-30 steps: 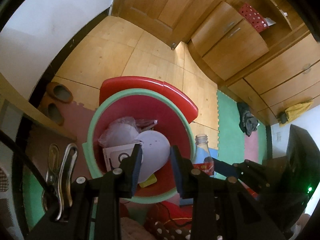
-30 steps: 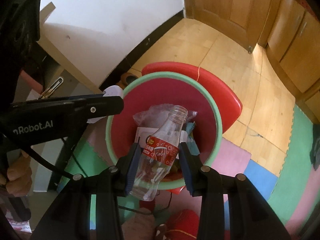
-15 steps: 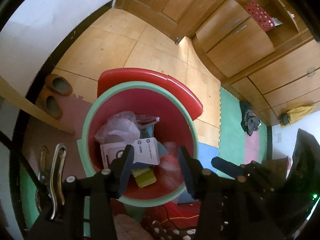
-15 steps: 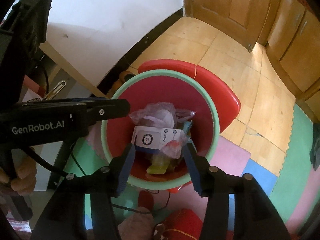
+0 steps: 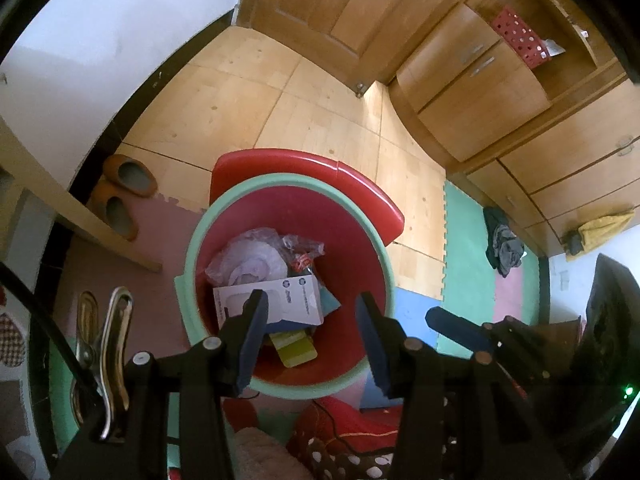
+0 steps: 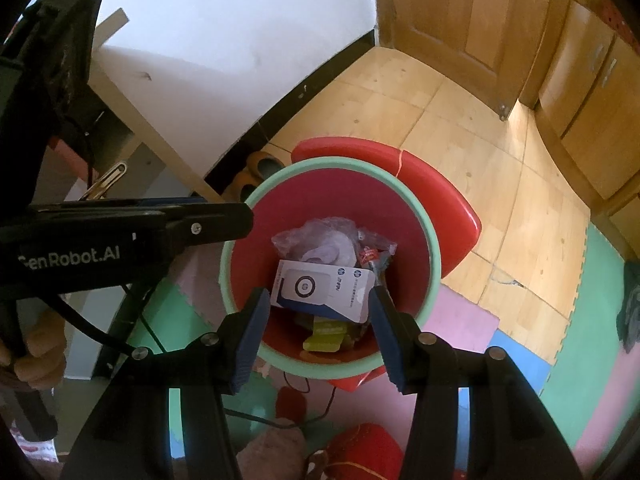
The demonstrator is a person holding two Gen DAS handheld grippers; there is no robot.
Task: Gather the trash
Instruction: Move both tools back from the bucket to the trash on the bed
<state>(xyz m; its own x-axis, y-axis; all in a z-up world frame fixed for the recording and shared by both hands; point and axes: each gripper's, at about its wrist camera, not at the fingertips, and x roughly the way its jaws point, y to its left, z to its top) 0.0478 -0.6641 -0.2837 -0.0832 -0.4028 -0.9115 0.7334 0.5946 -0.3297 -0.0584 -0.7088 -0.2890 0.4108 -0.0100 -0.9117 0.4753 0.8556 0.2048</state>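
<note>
Both grippers, left (image 5: pixel 308 312) and right (image 6: pixel 318 308), over bin (image 5: pixel 208 224), jaws apart, empty; box (image 6: pixel 320 290) tops trash, slippers (image 5: pixel 124 196) beside bin.

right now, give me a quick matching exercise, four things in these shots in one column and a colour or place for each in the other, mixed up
Things:
1. bin
2. white box
3. slippers
4. basket

Places or colours:
A. on the cupboard shelf, red with dots
B. green rim, red inside
C. on the floor by the wall, orange
D. lying on top of the trash in the bin

Pairs: 1-B, 2-D, 3-C, 4-A
</note>
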